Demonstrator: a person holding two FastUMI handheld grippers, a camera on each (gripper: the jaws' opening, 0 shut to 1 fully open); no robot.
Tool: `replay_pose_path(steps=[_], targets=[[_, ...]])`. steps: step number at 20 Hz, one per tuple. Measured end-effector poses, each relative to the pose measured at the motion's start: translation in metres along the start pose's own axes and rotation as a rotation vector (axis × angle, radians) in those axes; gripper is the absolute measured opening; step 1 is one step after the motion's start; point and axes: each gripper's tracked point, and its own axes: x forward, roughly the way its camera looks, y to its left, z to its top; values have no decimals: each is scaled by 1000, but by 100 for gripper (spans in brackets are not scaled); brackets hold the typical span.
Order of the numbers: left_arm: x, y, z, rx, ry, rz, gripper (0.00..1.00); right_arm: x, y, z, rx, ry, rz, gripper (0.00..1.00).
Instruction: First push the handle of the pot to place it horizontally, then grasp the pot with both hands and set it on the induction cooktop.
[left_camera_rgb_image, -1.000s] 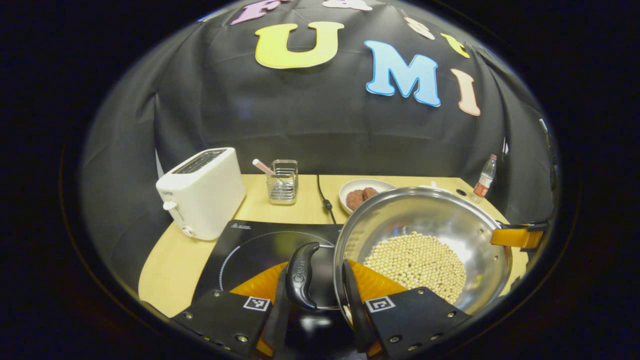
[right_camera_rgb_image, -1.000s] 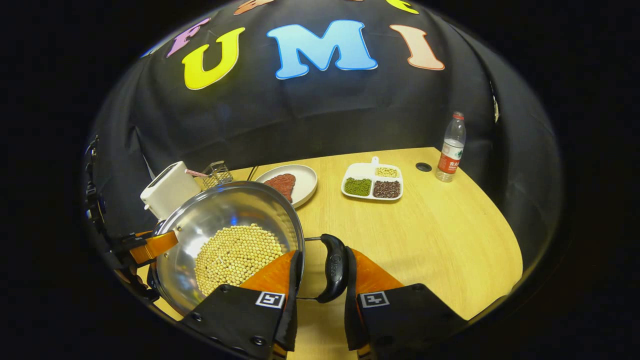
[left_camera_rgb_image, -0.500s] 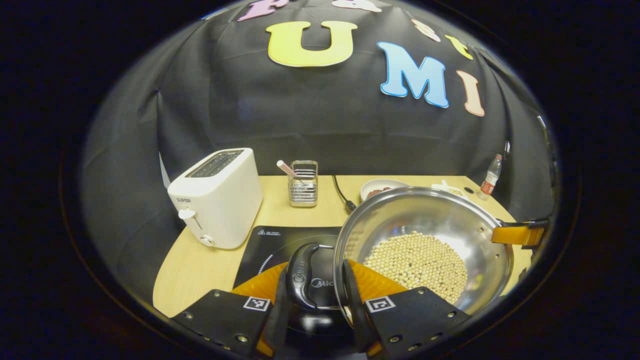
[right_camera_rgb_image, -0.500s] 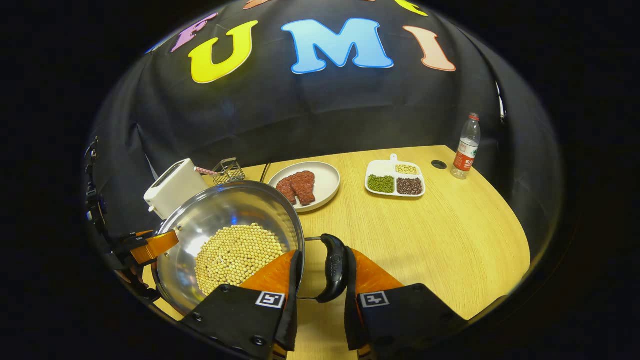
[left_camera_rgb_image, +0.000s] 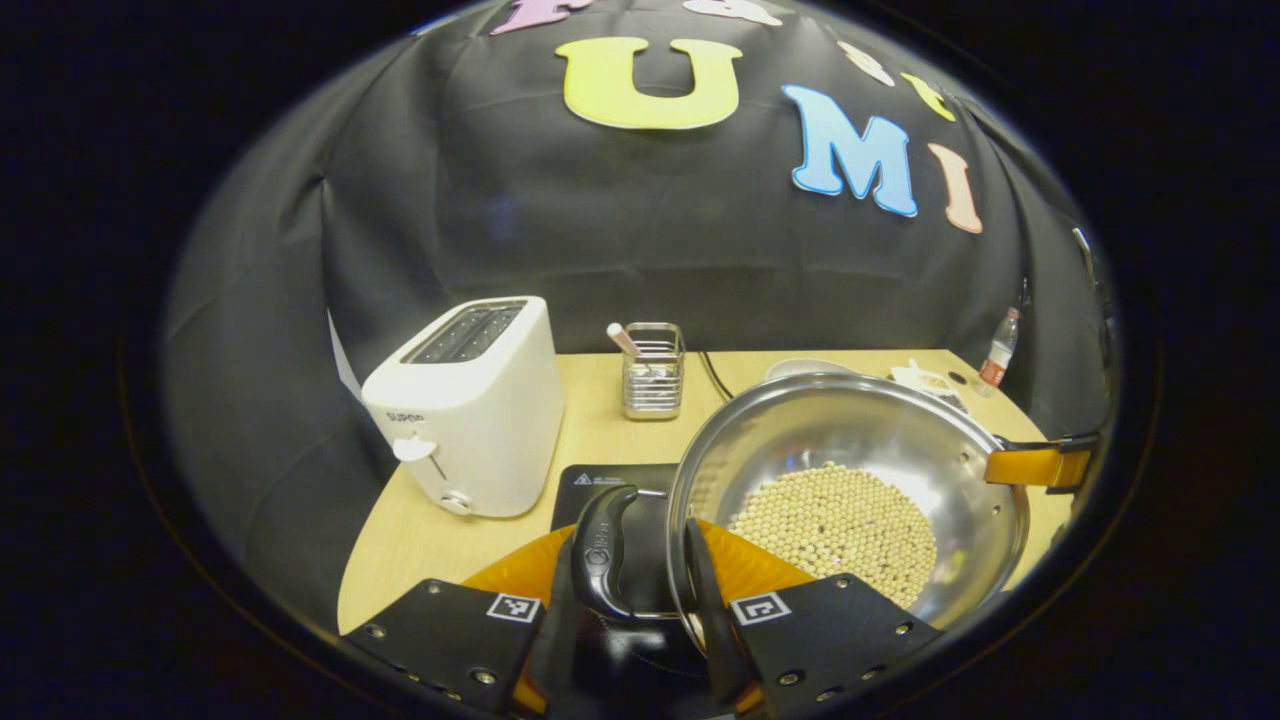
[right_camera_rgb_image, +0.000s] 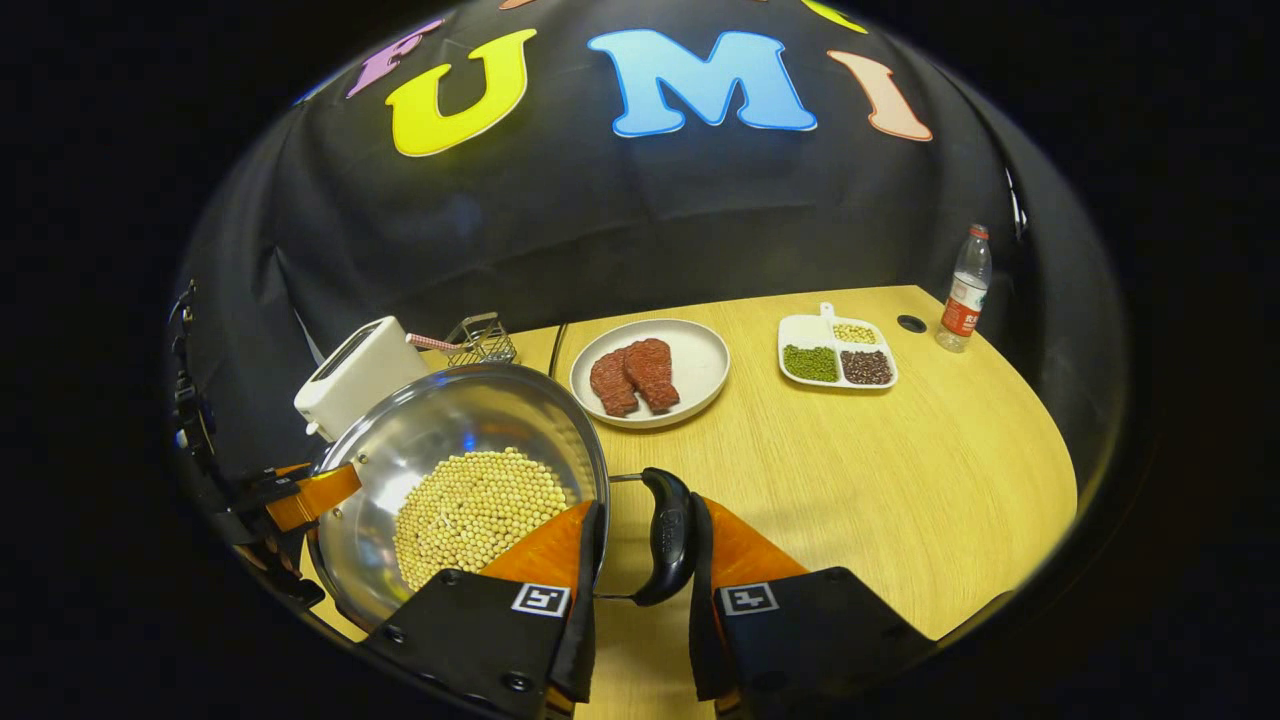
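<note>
Toaster (left_camera_rgb_image: 468, 405): white, upright at the table's left end.
Induction cooktop (left_camera_rgb_image: 610, 482): black, beside the toaster, under the pot's near side.
Left gripper (left_camera_rgb_image: 630, 590): fingers closed on the pot's black side handle (left_camera_rgb_image: 603, 550).
Pot (left_camera_rgb_image: 850, 480): steel, holding pale beans (carried between both grippers).
Right gripper (right_camera_rgb_image: 640, 585): fingers clamped on the opposite handle (right_camera_rgb_image: 668, 535).
Plate (right_camera_rgb_image: 700, 375): two red patties, behind the pot.

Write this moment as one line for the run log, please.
stage: carrying | left gripper: shut on left handle | right gripper: shut on right handle | pot: holds beans, over induction cooktop
</note>
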Motion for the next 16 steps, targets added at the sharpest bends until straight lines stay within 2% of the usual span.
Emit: replay_pose_path(steps=[1,7,8,11,12,13,15,16], targets=[[1,5,-1,0,1,4,54,3,5,-1,-3,3,1,40],[1,33,-8,-18,6,28,54,9,31,-6,-12,4,10,40],[0,36,-10,-22,6,31,53,12,33,-8,-14,4,12,36],[2,41,-13,-34,8,33,53,14,36,-9,-11,5,14,41],[1,41,-13,-35,6,33,53,14,37,-8,-9,5,14,37],[2,41,-12,-34,3,32,54,14,37,-9,-11,6,13,41],[5,41,-15,-34,12,34,54,17,36,-10,-7,14,15,39],[1,43,-13,-34,6,37,55,16,36,-11,-10,14,17,46]])
